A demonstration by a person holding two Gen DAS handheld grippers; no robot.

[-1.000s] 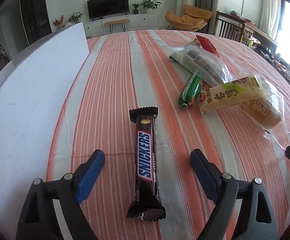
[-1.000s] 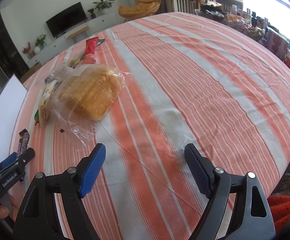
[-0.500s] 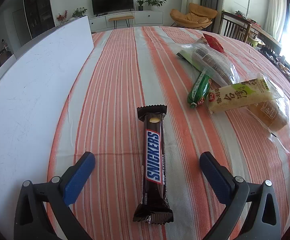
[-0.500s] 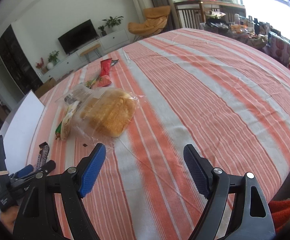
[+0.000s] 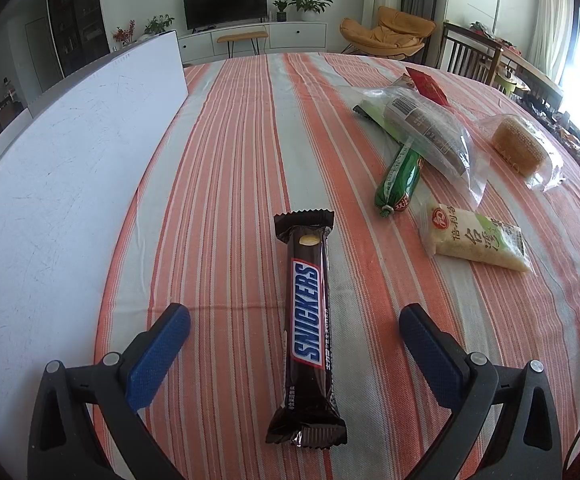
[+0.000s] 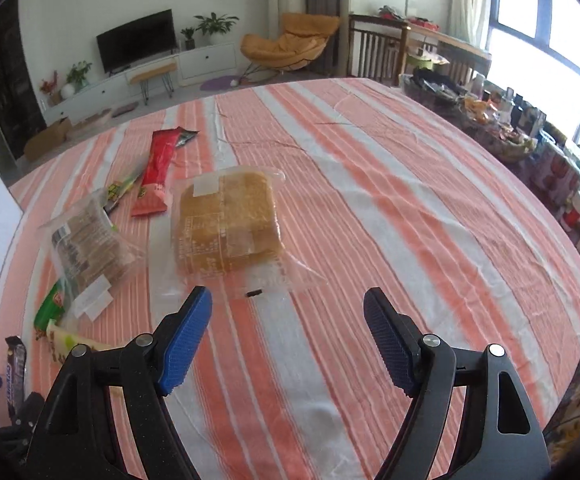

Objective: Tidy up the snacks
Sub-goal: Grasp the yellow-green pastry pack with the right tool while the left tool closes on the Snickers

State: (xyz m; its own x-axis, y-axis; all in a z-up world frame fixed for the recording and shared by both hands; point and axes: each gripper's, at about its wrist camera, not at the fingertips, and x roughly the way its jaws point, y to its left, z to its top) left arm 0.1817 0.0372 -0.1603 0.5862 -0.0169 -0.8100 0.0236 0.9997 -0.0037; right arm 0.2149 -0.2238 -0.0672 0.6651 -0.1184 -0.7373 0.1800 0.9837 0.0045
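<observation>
A Snickers bar lies lengthwise on the striped tablecloth, between the fingers of my open left gripper, which hovers over it. To its right lie a green sausage snack, a clear bag of dark biscuits, a yellow-green snack pack, a red packet and a bagged bread loaf. My right gripper is open and empty, just short of the bread loaf. The Snickers bar shows at the far left of the right wrist view.
A large white board stands along the table's left side. The striped tablecloth stretches to the right of the bread. Jars and baskets crowd a surface beyond the right edge. Chairs and a TV unit stand behind.
The bread loaf now lies apart from the yellow-green pack, farther back and right. My right gripper has swung to face the loaf. My left gripper has drawn back slightly over the Snickers bar.
</observation>
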